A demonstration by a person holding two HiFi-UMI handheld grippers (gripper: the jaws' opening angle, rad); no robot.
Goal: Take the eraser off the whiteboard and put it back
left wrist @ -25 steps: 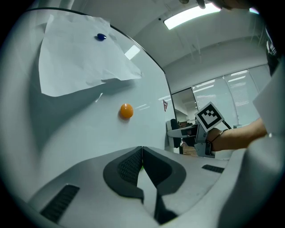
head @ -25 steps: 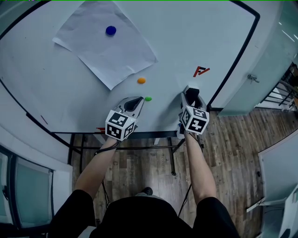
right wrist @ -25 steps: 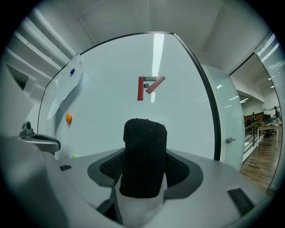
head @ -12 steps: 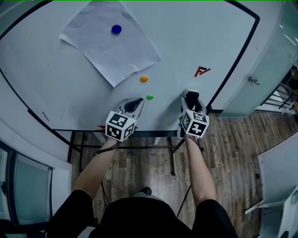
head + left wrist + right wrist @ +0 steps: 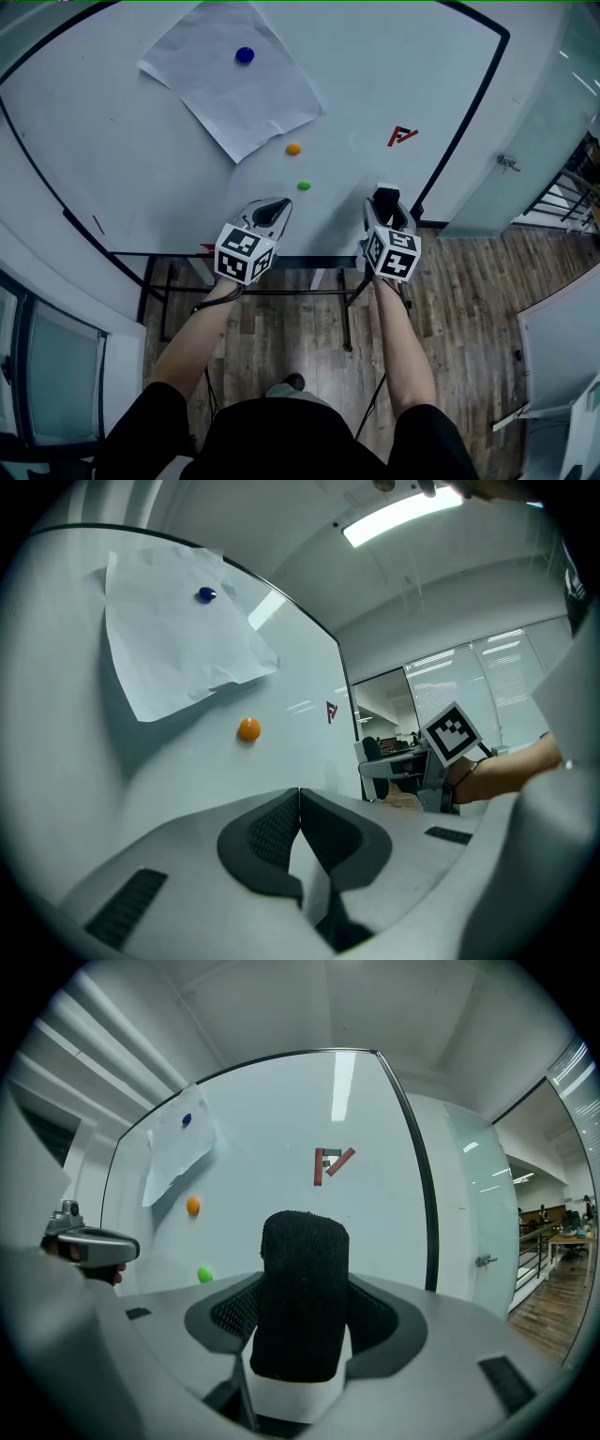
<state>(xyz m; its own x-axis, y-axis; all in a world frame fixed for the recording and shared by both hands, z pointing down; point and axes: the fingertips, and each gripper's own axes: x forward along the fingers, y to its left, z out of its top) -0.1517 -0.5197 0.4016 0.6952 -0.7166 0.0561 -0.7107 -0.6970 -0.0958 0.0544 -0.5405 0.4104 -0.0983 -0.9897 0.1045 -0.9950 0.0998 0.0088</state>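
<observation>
The eraser [image 5: 300, 1293], black felt on a white body, is clamped between the jaws of my right gripper [image 5: 302, 1321] and points at the whiteboard [image 5: 272, 1138]. In the head view the eraser [image 5: 385, 199] shows at the tip of the right gripper [image 5: 387, 208], near the whiteboard [image 5: 375, 84] lower edge and apart from its surface. My left gripper [image 5: 272, 212] is shut and holds nothing; in its own view the left gripper [image 5: 298, 803] has its jaws pressed together.
A white paper sheet [image 5: 234, 80] is pinned by a blue magnet [image 5: 245, 55]. An orange magnet [image 5: 293, 148] and a green magnet [image 5: 304, 186] sit below it. A red mark [image 5: 402, 136] is at the right. Wooden floor [image 5: 469, 281] and the board stand [image 5: 347, 319] lie beneath.
Both grippers have drawn slightly back and down from the whiteboard; the board's contents have shifted up in the head view. The right gripper still holds the eraser.
</observation>
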